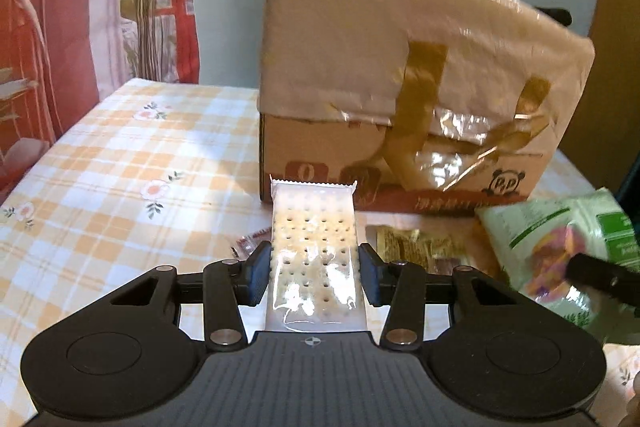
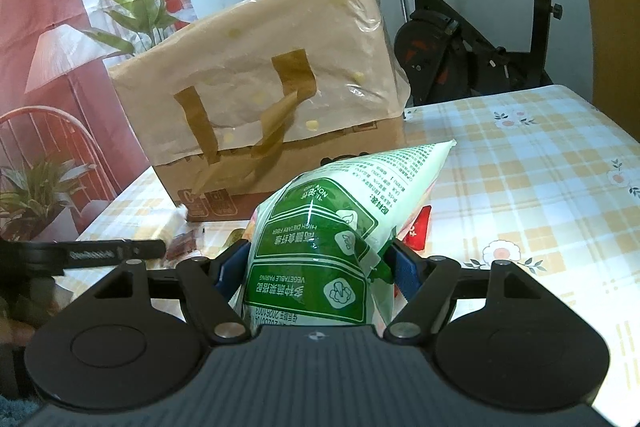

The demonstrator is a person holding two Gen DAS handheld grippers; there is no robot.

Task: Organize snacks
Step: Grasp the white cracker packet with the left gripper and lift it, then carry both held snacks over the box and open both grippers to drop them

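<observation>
My left gripper (image 1: 314, 277) is shut on a clear-wrapped pack of crackers (image 1: 312, 239), held above the table, pointing at a cardboard box (image 1: 400, 99) covered in beige paper and tape. My right gripper (image 2: 316, 267) is shut on a green and white snack bag (image 2: 320, 239), held in front of the same box (image 2: 260, 99). The green bag also shows at the right of the left wrist view (image 1: 560, 251), with a right finger (image 1: 600, 275) on it. Small brown snack packets (image 1: 424, 247) lie on the table by the box.
The table has a yellow checked cloth with flowers (image 1: 132, 163). A red packet (image 2: 418, 231) lies behind the green bag. An exercise bike (image 2: 472, 27) stands beyond the table at the right. Plants and a red curtain (image 1: 52, 39) are at the left.
</observation>
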